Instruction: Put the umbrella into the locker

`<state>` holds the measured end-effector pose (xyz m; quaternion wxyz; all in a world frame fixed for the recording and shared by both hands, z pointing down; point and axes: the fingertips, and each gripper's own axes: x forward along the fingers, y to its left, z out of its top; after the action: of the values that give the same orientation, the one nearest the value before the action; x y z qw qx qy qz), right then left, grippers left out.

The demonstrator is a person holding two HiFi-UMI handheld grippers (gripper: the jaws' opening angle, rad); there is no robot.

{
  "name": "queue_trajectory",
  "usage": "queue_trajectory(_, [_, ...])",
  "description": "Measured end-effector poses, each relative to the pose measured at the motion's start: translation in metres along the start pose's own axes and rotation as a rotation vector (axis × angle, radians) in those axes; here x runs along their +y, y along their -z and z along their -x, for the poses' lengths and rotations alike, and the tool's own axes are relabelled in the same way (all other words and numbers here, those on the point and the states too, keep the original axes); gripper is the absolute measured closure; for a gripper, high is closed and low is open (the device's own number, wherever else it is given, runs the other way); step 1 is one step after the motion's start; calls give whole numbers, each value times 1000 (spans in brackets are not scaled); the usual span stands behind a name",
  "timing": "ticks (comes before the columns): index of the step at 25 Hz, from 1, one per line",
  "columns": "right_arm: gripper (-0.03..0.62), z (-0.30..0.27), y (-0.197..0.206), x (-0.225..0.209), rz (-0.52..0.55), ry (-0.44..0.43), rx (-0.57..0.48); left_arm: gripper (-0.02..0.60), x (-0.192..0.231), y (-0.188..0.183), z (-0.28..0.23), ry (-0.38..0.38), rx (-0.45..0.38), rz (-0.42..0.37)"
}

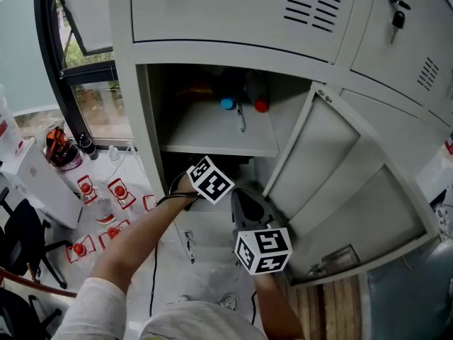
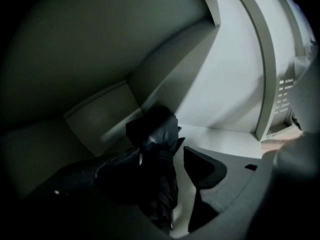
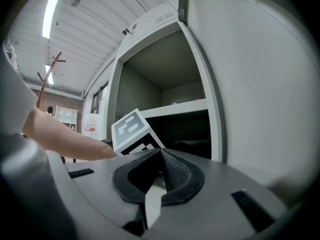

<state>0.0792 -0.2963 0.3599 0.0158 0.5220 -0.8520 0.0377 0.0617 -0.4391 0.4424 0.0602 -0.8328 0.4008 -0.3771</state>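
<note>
Grey locker [image 1: 212, 48], door [image 1: 340, 183] open, lower compartment occupied.
Left gripper [image 2: 162, 154] jaws parted about the black umbrella [image 2: 157, 131] inside; right gripper [image 3: 161, 154] outside, jaws together, empty.

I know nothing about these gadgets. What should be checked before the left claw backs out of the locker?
1. Is the locker door swung wide open? Ok.
2. Is the umbrella inside the lower compartment, under the shelf? Ok.
3. Is the left claw free of the umbrella? Cannot tell. The jaws stand apart and a pale strip shows beside one jaw, but the other jaw blends into the dark fabric.
4. Is the umbrella resting on the locker floor? Cannot tell, it is too dark.
5. Is the right claw out of the way? Ok. It is shut, empty and outside the locker.
</note>
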Motion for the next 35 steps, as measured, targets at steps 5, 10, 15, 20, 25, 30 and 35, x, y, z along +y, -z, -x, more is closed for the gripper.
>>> queue_trajectory(5, [591, -1, -3, 0, -21, -13, -12, 313, 0, -5, 12, 5, -57, 96])
queue_trajectory(10, [591, -3, -5, 2, -33, -37, -22, 319, 1, -7, 26, -9, -107, 153])
queue_trajectory(15, [591, -5, -7, 5, -39, -63, -30, 325, -2, -5, 36, -5, -146, 220])
queue_trajectory(20, [591, -6, -7, 5, -49, -81, -27, 335, -5, -4, 47, -10, -179, 263])
queue_trajectory(25, [591, -7, -6, 4, -47, -95, -19, 376, -6, 0, 63, -22, -211, 350])
queue_trajectory(30, [591, -9, -4, 9, -27, -118, -9, 383, -7, -1, 82, -29, -271, 384])
queue_trajectory(35, [591, -10, -1, 12, -1, -132, 2, 415, -11, 4, 96, -35, -329, 414])
